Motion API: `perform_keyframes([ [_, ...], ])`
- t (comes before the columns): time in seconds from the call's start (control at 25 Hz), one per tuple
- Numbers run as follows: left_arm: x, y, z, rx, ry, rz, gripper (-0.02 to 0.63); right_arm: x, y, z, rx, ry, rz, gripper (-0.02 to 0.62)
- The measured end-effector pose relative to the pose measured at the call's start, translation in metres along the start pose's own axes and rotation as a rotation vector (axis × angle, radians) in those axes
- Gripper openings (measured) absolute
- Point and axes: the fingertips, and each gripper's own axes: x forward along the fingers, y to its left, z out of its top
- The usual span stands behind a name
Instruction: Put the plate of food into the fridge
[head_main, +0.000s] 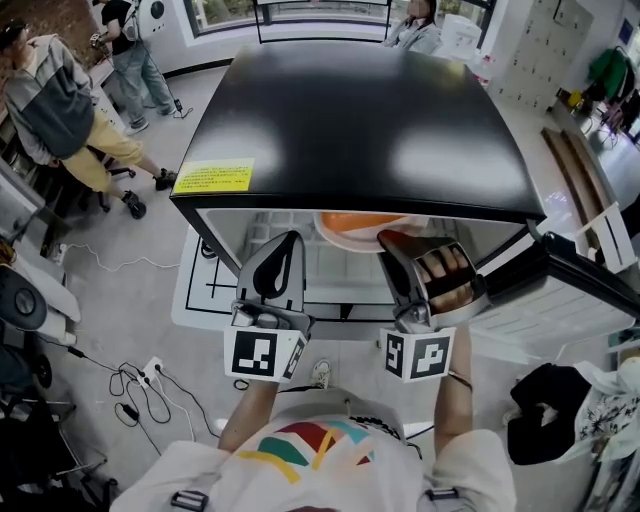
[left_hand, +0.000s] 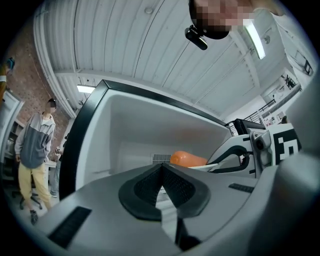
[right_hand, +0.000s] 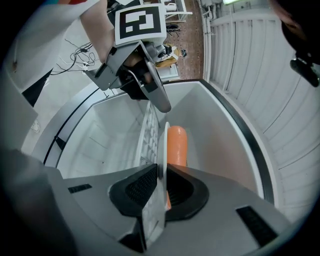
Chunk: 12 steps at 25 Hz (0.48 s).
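Observation:
A white plate (right_hand: 165, 142) carrying a long orange piece of food (right_hand: 176, 145) is seen edge-on, its rim pinched between the pads of my right gripper (right_hand: 161, 172), which is shut on it. In the head view the plate (head_main: 352, 240) and the orange food (head_main: 360, 222) sit just inside the open fridge (head_main: 360, 130), under its black top, with the right gripper (head_main: 392, 242) at the plate's near edge. My left gripper (head_main: 288, 242) hovers to the plate's left in the fridge opening, its pads closed together with nothing between them (left_hand: 162, 172).
A white wire shelf (right_hand: 147, 127) lies inside the fridge beside the plate. The fridge door (head_main: 585, 275) hangs open at the right. A seated person (head_main: 55, 110) and cables on the floor (head_main: 140, 385) are at the left, a dark bag (head_main: 545, 415) at the lower right.

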Motion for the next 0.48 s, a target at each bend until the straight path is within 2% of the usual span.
perform_keyframes([
  [0.48,0.007,0.007,-0.014,-0.004,0.038,-0.021,0.005,0.038,0.004,-0.003,-0.025,0.001,0.097,0.048],
])
